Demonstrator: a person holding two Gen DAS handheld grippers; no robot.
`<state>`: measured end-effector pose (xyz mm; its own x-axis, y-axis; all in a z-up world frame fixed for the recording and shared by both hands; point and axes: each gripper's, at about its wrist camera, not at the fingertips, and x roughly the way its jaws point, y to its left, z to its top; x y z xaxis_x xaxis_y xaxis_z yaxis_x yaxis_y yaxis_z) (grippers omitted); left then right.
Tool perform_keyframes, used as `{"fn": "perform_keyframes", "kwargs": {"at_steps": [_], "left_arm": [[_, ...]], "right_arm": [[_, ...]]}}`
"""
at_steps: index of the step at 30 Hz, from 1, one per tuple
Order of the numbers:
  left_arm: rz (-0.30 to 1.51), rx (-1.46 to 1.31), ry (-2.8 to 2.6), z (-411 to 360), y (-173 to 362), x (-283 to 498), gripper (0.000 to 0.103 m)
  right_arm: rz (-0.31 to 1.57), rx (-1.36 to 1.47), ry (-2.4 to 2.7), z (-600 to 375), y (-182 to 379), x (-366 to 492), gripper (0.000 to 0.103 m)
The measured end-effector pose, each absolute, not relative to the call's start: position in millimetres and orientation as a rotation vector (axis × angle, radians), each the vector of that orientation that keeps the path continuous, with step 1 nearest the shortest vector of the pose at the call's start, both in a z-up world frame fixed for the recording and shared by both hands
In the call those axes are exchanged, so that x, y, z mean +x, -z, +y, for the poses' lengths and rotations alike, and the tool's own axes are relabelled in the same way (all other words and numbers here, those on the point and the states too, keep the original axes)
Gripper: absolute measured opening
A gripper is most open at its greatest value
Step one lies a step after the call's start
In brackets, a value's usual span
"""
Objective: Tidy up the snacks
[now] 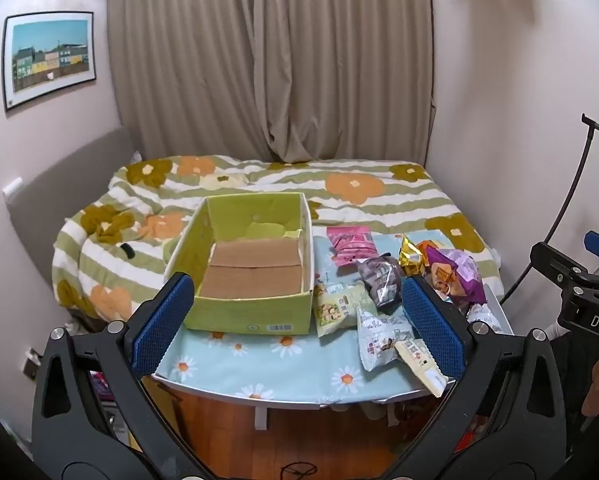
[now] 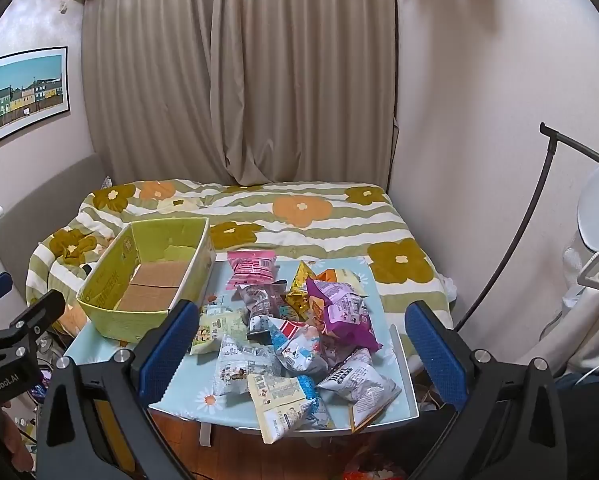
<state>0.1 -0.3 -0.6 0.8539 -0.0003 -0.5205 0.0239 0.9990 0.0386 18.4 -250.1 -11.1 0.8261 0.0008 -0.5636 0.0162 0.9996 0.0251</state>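
An empty green cardboard box (image 1: 251,312) stands on the left of a small table with a blue daisy cloth (image 1: 259,364); it also shows in the right wrist view (image 2: 115,320). Several snack packets lie in a pile to its right: a pink one (image 2: 251,268), a purple one (image 2: 339,312), a gold one (image 2: 299,284), a dark grey one (image 1: 379,280) and white ones (image 2: 359,384). My left gripper (image 1: 299,324) is open and empty, held before the table. My right gripper (image 2: 303,344) is open and empty, before the snack pile.
A bed with a flowered green-striped quilt (image 1: 299,192) lies behind the table. Beige curtains (image 1: 267,60) hang behind it. A black curved stand (image 2: 531,216) and a white chair (image 2: 595,248) are at the right. Wooden floor (image 1: 299,440) shows under the table.
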Motion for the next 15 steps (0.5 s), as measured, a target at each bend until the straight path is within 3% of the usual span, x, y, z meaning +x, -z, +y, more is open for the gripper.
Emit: {"fn": "perform_keyframes", "kwargs": {"at_steps": [15], "left_arm": [[0.547, 0.043, 0.010, -1.6, 1.6, -0.4, 0.103]], "right_arm": [[0.600, 0.031, 0.008, -249.1, 12.0, 17.0, 0.103]]}}
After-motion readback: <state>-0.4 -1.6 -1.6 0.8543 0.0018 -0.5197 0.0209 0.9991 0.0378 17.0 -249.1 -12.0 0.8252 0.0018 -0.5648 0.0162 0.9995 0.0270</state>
